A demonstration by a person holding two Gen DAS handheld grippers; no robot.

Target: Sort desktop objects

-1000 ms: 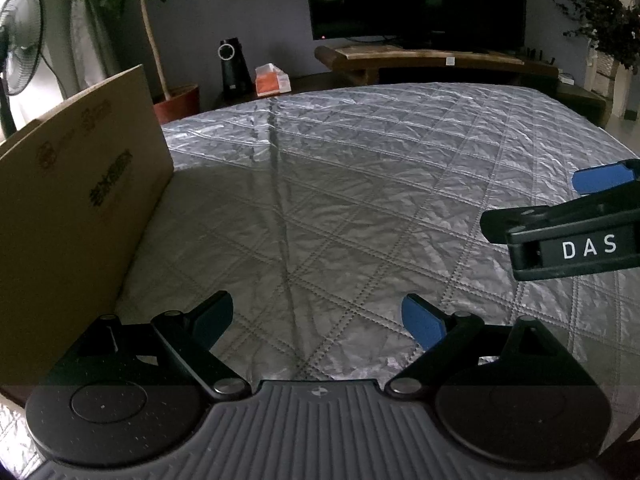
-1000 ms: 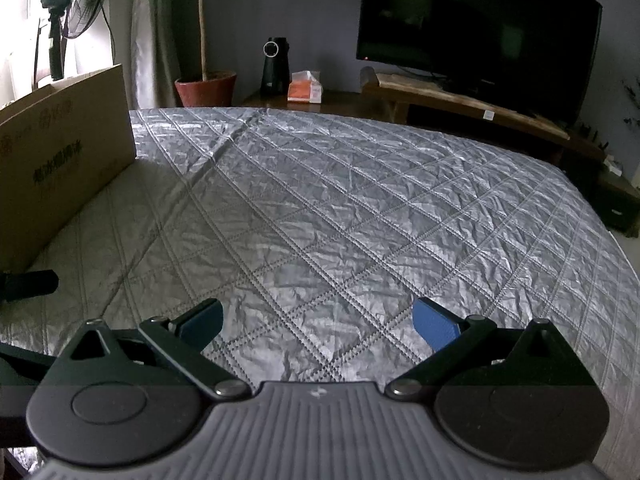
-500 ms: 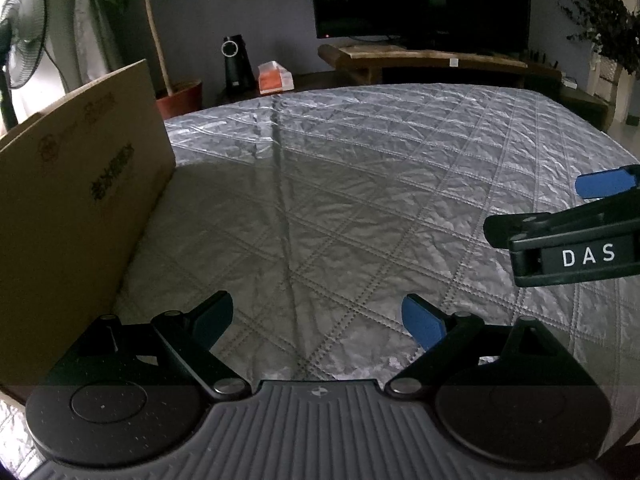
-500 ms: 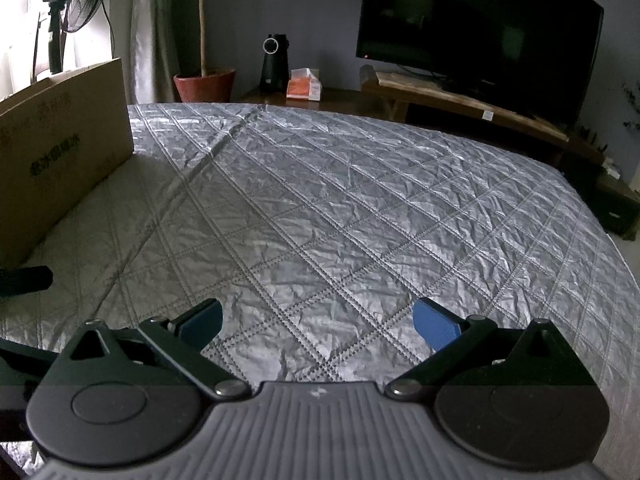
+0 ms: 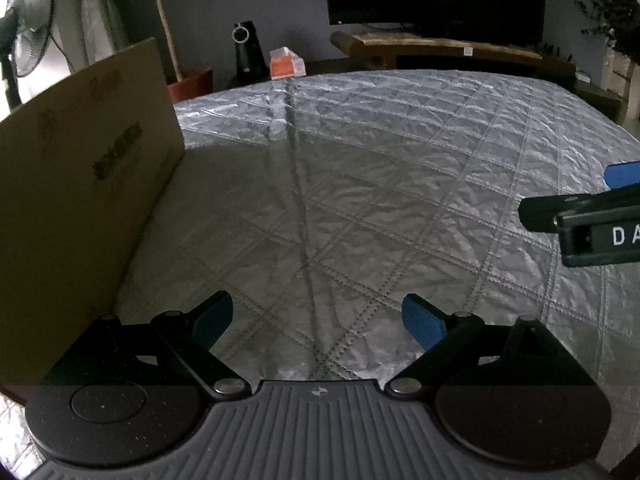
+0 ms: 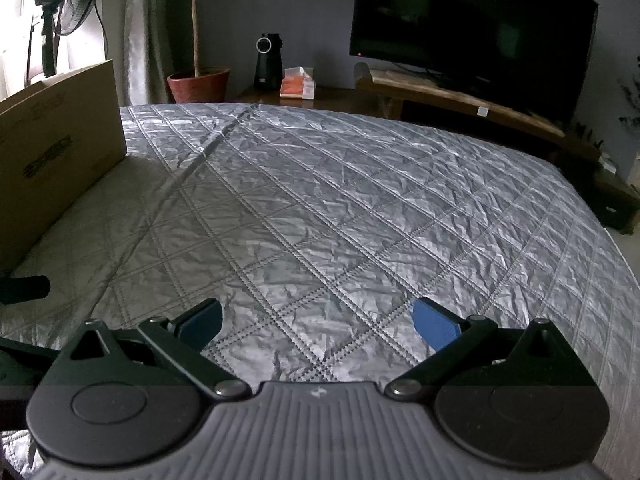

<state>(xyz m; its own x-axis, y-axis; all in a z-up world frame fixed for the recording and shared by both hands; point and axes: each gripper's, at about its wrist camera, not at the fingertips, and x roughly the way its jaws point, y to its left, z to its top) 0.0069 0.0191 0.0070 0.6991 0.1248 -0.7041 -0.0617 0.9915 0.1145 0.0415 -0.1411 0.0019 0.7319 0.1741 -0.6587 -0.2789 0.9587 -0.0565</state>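
Observation:
My left gripper (image 5: 318,322) hangs open over a silver quilted cover (image 5: 360,208) with nothing between its blue pads. Just to its left stands a brown cardboard box (image 5: 80,184). The right gripper's black finger with a blue pad (image 5: 580,216) pokes in from the right edge of the left wrist view. In the right wrist view my right gripper (image 6: 316,322) is open too, above the same cover (image 6: 340,208), and nothing lies between its fingers. The cardboard box (image 6: 52,160) stands at the far left there. No small desktop objects show on the cover.
Beyond the cover stand a wooden TV bench (image 6: 460,100) with a dark television (image 6: 472,28), a black speaker (image 6: 269,60), an orange tissue pack (image 6: 298,86), a potted plant (image 6: 198,84) and a fan (image 6: 68,12). A dark tip of the left gripper (image 6: 24,290) shows at the left edge.
The left wrist view has drifted slightly, so the right gripper's finger sits further toward the right edge. Both grippers stay open as before.

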